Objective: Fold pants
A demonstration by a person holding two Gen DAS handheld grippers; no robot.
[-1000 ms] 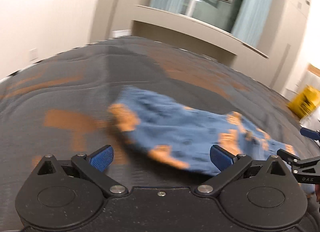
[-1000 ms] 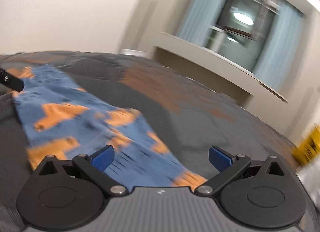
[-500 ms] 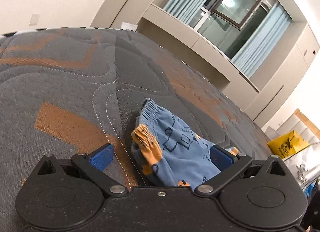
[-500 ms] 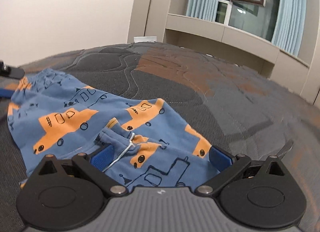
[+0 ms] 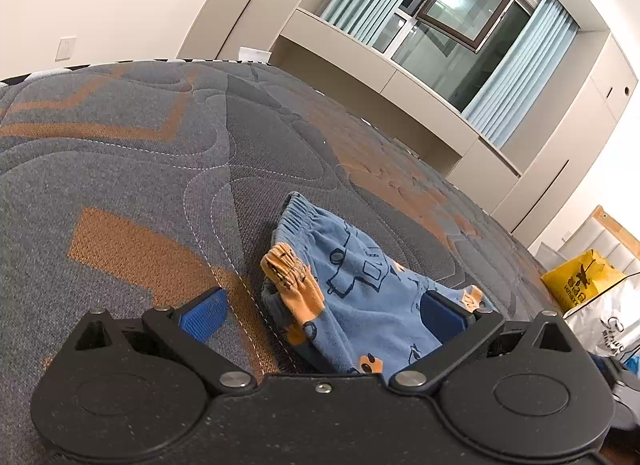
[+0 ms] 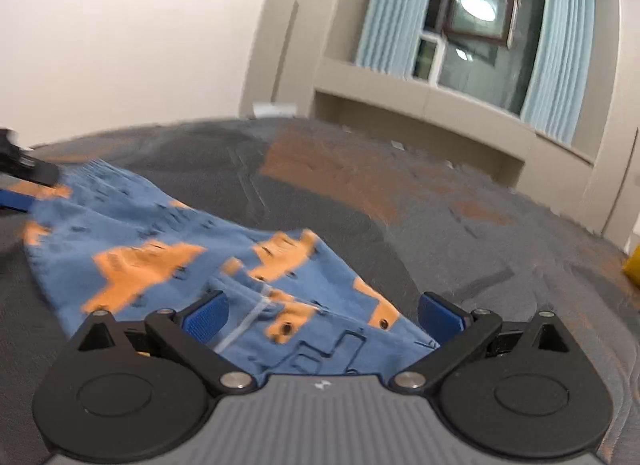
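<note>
Blue pants (image 5: 352,285) with orange truck prints lie folded on the grey and orange quilted mattress (image 5: 160,169). Their elastic waistband end points away from me in the left wrist view. My left gripper (image 5: 320,313) is open, its blue pads either side of the near corner of the pants. In the right wrist view the pants (image 6: 160,249) spread to the left and a white drawstring shows near the pads. My right gripper (image 6: 320,313) is open over the near edge of the pants. The left gripper's tip (image 6: 24,169) shows at the far left edge.
A window with pale blue curtains (image 5: 452,13) and a beige ledge run behind the mattress. A yellow bag (image 5: 580,277) and a white bag (image 5: 608,325) sit off the mattress at the right. The right wrist view is motion-blurred.
Both grippers have come close to the pants, from a blurred farther view to straddling the edges. The left view has held steady over the last half second; the right gripper is still moving.
</note>
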